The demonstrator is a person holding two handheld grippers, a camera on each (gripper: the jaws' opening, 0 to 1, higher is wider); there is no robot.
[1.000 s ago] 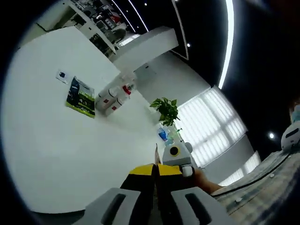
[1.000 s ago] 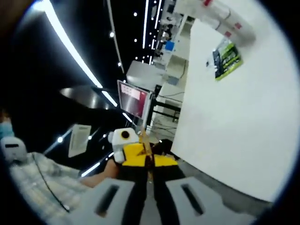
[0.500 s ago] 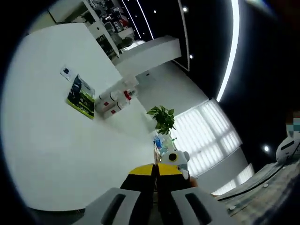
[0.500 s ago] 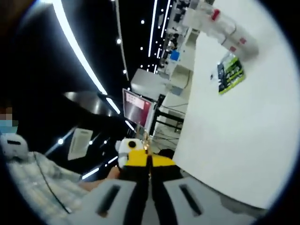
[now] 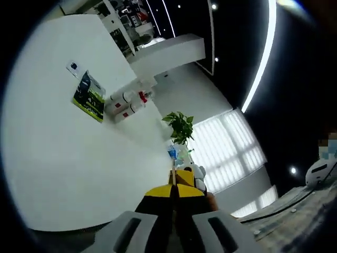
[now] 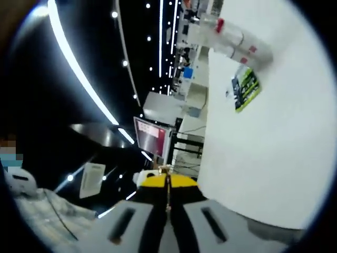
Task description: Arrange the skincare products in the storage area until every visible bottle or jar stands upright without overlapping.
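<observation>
Two white bottles with red caps and red labels lie on their sides on the white table, touching a green and black packet. In the right gripper view the same bottles lie at the table's far end, past the packet. My left gripper is shut with nothing in it, held off the table edge and far from the bottles. My right gripper is also shut and empty, beside the table. Just behind each gripper's tips, part of the other gripper peeks out.
A small white card lies beyond the packet. A potted plant and a blue item stand past the table. Shelving, a red-screened monitor and a person's checked sleeve are off to the side.
Both views have rolled and shifted with the hands, so the bottles and packet sit slightly elsewhere in each picture. The bottles themselves lie as before. Both grippers stay shut.
</observation>
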